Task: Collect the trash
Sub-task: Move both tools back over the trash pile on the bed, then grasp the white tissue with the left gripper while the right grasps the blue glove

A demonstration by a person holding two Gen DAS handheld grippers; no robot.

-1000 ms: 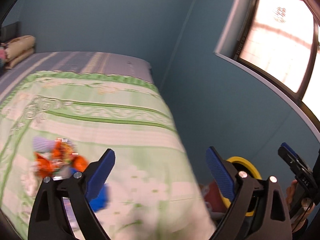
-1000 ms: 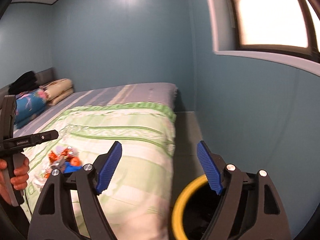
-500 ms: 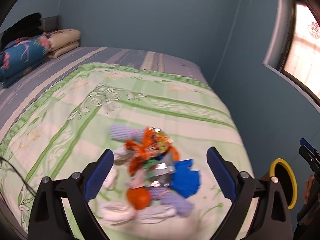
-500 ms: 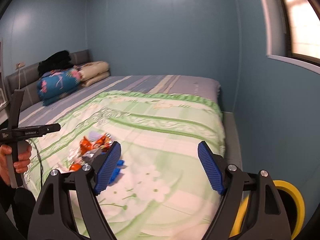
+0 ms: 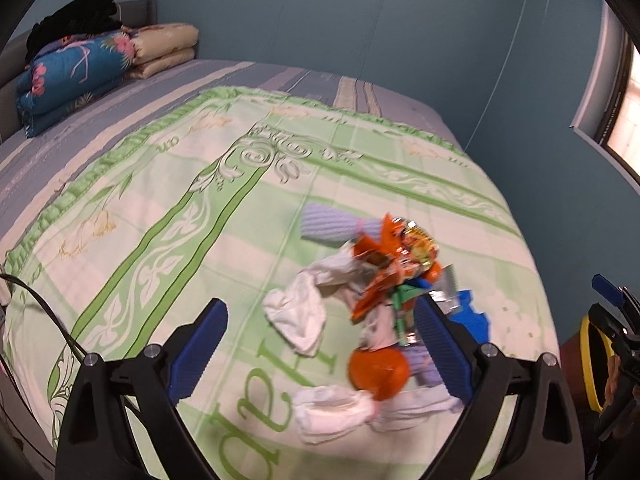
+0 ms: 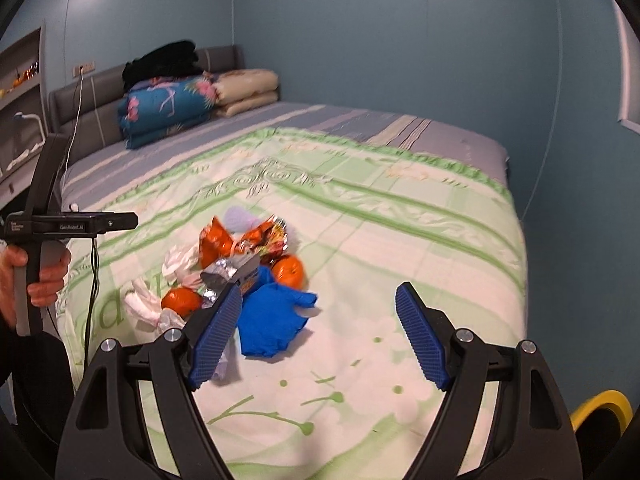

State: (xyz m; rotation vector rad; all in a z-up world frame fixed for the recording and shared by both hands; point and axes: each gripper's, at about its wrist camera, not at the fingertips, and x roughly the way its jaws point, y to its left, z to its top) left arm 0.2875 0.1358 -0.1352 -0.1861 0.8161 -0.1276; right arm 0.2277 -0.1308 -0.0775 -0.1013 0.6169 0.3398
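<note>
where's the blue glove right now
In the right wrist view the blue glove lies flat on the green quilt, at the near right edge of the trash pile, just below an orange and beside the right tool's left finger.

black tool (image 6: 316, 334), blue ribbed pads (image 6: 216, 336) (silver screws)

The left claw (image 5: 320, 348) hangs wide open above a trash pile (image 5: 384, 280) on the green bedspread (image 5: 168, 208): orange wrappers (image 5: 384, 268), white tissues (image 5: 300, 316), an orange (image 5: 378, 374), a blue glove (image 5: 474, 318).
</note>
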